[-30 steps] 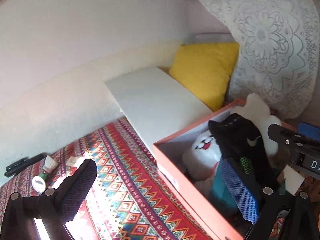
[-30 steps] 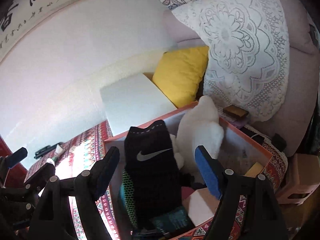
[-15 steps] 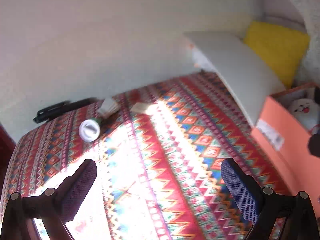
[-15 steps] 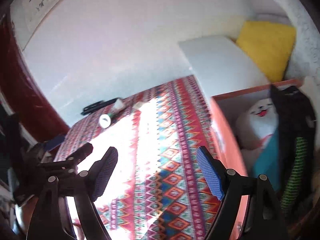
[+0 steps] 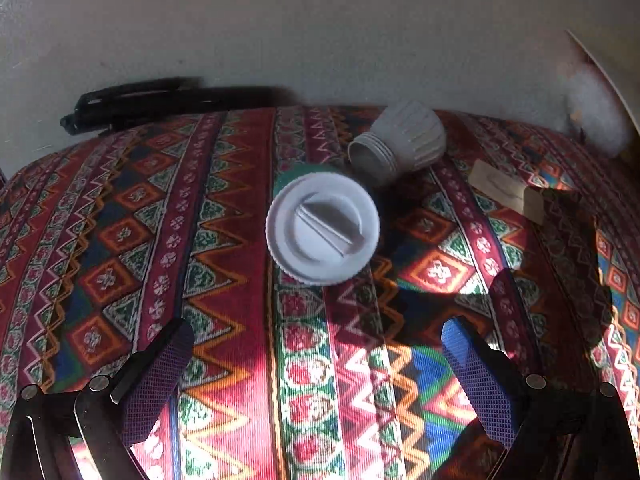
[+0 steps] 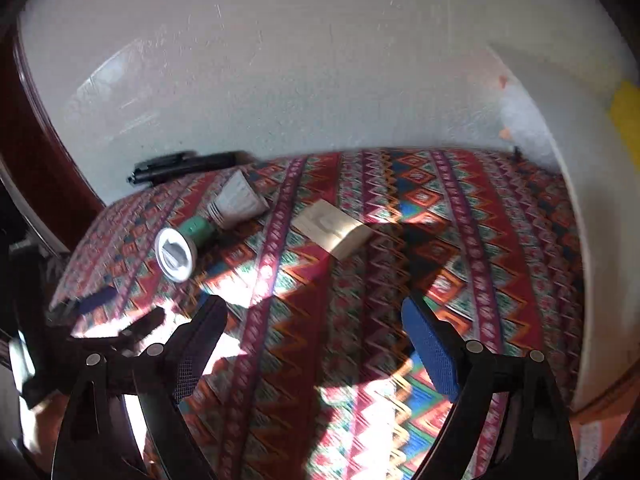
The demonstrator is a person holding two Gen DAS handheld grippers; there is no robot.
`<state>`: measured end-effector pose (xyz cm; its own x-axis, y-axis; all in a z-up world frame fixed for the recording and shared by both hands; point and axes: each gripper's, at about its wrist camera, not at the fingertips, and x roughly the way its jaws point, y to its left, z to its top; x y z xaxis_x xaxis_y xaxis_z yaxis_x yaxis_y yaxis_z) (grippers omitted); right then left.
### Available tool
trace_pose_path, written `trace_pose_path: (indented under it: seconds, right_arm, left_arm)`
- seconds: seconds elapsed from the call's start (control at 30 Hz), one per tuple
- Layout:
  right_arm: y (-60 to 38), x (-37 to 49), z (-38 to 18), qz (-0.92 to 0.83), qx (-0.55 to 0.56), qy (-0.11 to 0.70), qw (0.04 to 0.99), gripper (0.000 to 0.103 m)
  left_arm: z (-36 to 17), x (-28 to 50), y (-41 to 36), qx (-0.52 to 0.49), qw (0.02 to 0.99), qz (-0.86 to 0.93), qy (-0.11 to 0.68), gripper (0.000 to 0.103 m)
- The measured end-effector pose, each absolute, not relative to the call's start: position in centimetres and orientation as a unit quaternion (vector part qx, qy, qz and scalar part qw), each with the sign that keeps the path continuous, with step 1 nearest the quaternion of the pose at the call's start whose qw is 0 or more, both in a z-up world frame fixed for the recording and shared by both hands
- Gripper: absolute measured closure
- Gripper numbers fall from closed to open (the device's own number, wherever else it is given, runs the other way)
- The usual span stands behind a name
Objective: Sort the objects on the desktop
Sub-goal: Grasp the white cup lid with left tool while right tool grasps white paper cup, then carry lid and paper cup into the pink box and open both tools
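Observation:
A small green bottle with a wide white cap (image 5: pixel 322 227) (image 6: pixel 177 254) lies on the patterned cloth, cap end toward me. Just behind it a ribbed white cup-shaped piece (image 5: pixel 400 142) (image 6: pixel 239 200) lies on its side. A flat tan block (image 5: pixel 505 191) (image 6: pixel 335 229) rests to the right of both. My left gripper (image 5: pixel 316 364) is open, close in front of the bottle, nothing between its blue-padded fingers. My right gripper (image 6: pixel 316 344) is open too, nearer the table's front, with the tan block ahead of it. The left gripper's fingers (image 6: pixel 120 326) show at the right wrist view's lower left.
A black pen-like object (image 5: pixel 132 102) (image 6: pixel 184 165) lies along the wall at the table's back edge. A white board (image 6: pixel 568 168) leans at the right, with a bit of yellow cushion (image 6: pixel 626 116) behind it. An orange box corner (image 6: pixel 600 440) shows at the lower right.
Both grippers swung left, away from the orange box with the sock and plush toy, toward the small items by the wall. The left gripper has closed in on the white-capped bottle. Both stayed open.

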<state>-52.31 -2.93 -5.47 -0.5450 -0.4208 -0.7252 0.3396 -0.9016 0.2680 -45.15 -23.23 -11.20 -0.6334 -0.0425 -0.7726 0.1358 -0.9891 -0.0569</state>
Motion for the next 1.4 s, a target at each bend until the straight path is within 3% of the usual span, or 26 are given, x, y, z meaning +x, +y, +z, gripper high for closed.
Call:
trace_pose_path:
  seconds: [0.13,0.27,0.3,0.33,0.37,0.4,0.43,0.6,0.8,1.03,1.23,1.4]
  right_arm:
    - [-7.2,-58.8,-6.1,-0.876,0.407,-0.098,0.24,0.005]
    - [-12.9,-63.8,-8.9,-0.871,0.429,-0.069,0.23,0.008]
    - [-14.3,-64.4,-10.0,-0.864,0.442,-0.048,0.237,0.022]
    - [-15.1,-64.7,-10.6,-0.854,0.452,-0.042,0.255,0.058]
    - [-15.0,-64.5,-10.7,-0.845,0.456,-0.055,0.272,0.08]
    - [-15.0,-64.2,-10.7,-0.836,0.461,-0.069,0.289,0.085]
    - [-14.8,-63.8,-10.4,-0.831,0.464,-0.081,0.297,0.097]
    - [-11.3,-57.4,-6.2,-0.831,0.45,-0.099,0.312,0.099]
    - [-5.0,-44.3,-0.4,-0.832,0.427,-0.1,0.341,0.099]
    - [4.2,-28.9,3.8,-0.84,0.376,-0.155,0.359,0.099]
    - [13.7,-21.3,6.6,-0.881,0.305,-0.193,0.307,0.099]
    - [22.9,-16.9,9.4,-0.936,0.22,-0.197,0.192,0.099]
  left_arm:
    - [-13.1,-49.6,-23.3,0.42,0.037,-0.905,0.057,0.001]
    - [-14.6,-51.6,-23.8,0.418,0.036,-0.905,0.069,0.003]
    - [-14.1,-51.3,-24.0,0.409,0.029,-0.909,0.08,0.008]
    - [-13.7,-51.1,-24.3,0.4,0.022,-0.912,0.091,0.026]
    - [-13.3,-50.8,-24.5,0.393,0.016,-0.914,0.099,0.038]
    - [-13.1,-50.4,-24.5,0.394,0.013,-0.913,0.1,0.038]
    - [-12.9,-50.0,-24.4,0.396,0.009,-0.913,0.099,0.038]
    - [-11.2,-45.2,-23.6,0.407,0.002,-0.91,0.079,0.038]
    - [-4.6,-34.5,-20.2,0.384,-0.026,-0.92,0.077,0.039]
    - [3.6,-22.7,-12.2,0.328,-0.079,-0.94,0.053,0.038]
    - [8.4,-17.4,-3.2,0.3,-0.152,-0.941,0.028,0.038]
    - [10.1,-16.6,4.5,0.293,-0.208,-0.933,0.017,0.038]
